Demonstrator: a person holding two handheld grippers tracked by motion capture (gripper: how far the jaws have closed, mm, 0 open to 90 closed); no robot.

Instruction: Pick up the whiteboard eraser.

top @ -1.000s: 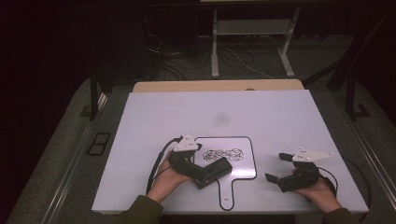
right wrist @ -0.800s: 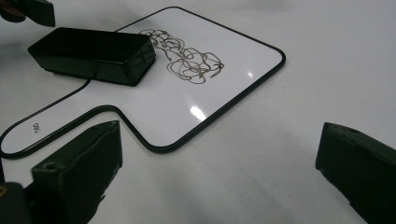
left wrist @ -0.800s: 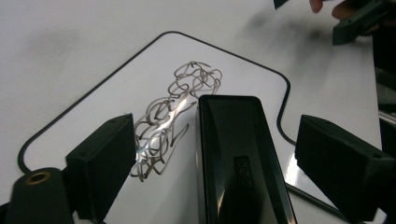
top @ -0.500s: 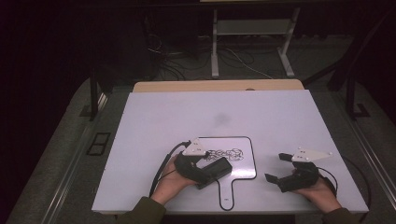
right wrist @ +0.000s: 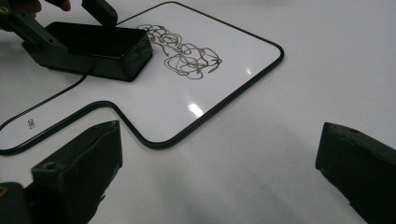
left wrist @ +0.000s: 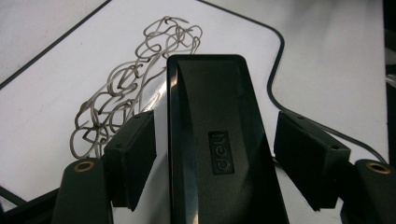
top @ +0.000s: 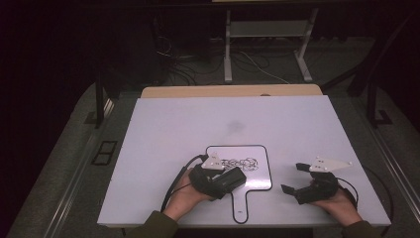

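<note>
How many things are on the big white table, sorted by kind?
Grippers: 2, the left gripper and the right gripper
Erasers: 1, the black eraser
Whiteboards: 1, the small whiteboard with a scribble
Total: 4

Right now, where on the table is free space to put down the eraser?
Bare table beyond the whiteboard is free; so is the strip between it and the right gripper. Crowded: the left gripper, eraser and scribbles.

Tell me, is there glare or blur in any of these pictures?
Right gripper view: a bright glare spot on the whiteboard, and its near jaws look soft. Left gripper view: the eraser shines along its left edge. High view: dim, dark surroundings.
</note>
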